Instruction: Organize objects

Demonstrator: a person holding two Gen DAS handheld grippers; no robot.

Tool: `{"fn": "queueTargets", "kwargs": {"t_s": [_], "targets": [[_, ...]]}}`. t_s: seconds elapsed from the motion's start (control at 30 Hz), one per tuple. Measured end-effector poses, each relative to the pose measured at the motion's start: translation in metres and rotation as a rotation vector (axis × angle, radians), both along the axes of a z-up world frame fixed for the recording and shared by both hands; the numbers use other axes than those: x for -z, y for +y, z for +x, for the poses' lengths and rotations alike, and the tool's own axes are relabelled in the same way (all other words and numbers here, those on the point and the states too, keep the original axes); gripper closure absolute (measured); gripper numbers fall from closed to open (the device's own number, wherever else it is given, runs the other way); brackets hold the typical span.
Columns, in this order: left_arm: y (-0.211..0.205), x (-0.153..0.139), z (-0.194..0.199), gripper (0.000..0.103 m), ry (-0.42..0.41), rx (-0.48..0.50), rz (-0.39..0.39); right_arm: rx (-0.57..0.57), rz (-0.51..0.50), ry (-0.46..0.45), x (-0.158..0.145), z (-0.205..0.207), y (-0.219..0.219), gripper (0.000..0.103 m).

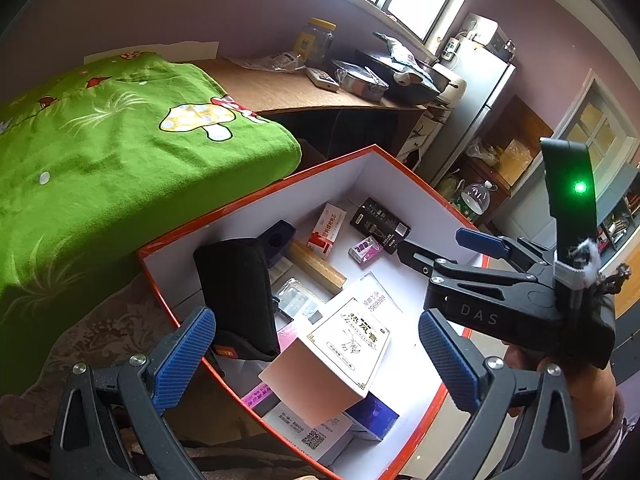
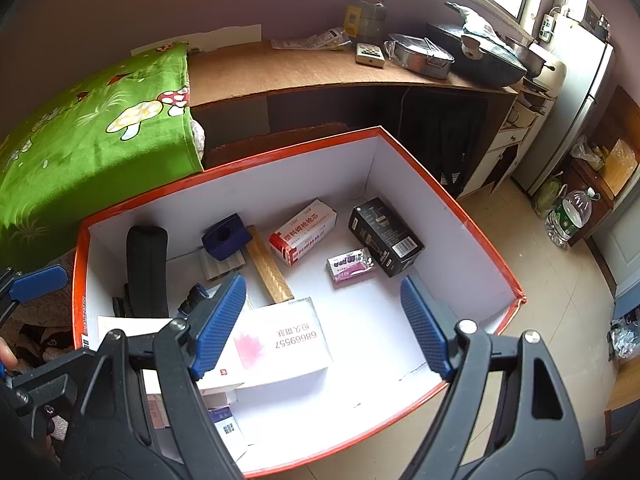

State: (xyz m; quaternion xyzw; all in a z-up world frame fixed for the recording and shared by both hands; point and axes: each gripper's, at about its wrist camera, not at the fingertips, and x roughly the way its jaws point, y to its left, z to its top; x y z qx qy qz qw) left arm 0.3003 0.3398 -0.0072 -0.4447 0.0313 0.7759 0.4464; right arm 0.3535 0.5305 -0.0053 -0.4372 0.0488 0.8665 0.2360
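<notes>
We hold the left gripper [image 1: 316, 354] wide apart over the near-left corner of the red-rimmed box [image 1: 248, 202], above a white carton [image 1: 340, 364]. The right gripper [image 2: 324, 320], equally spread and empty, hovers over the box's littered middle.

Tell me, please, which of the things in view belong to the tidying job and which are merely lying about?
Belonging to the job:
red-rimmed box
white carton
black pouch
black carton
red-and-white carton

Merely lying about:
green mushroom blanket
yellow-lidded jar
remote control
metal tin
water bottle
</notes>
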Motion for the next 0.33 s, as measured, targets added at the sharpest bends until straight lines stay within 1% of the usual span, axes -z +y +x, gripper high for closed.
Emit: {"fn": "queueTargets", "kwargs": {"t_s": [0.13, 0.33], "targets": [[0.0017, 0.0002, 0.0017, 0.000, -0.011, 0.026, 0.017, 0.005, -0.008, 0.000, 0.0007, 0.0010, 0.0015, 0.021], [0.0064, 0.0039, 0.0028, 0.000, -0.020, 0.038, 0.007, 0.018, -0.021, -0.007, 0.0052, 0.0024, 0.0034, 0.021]]}}
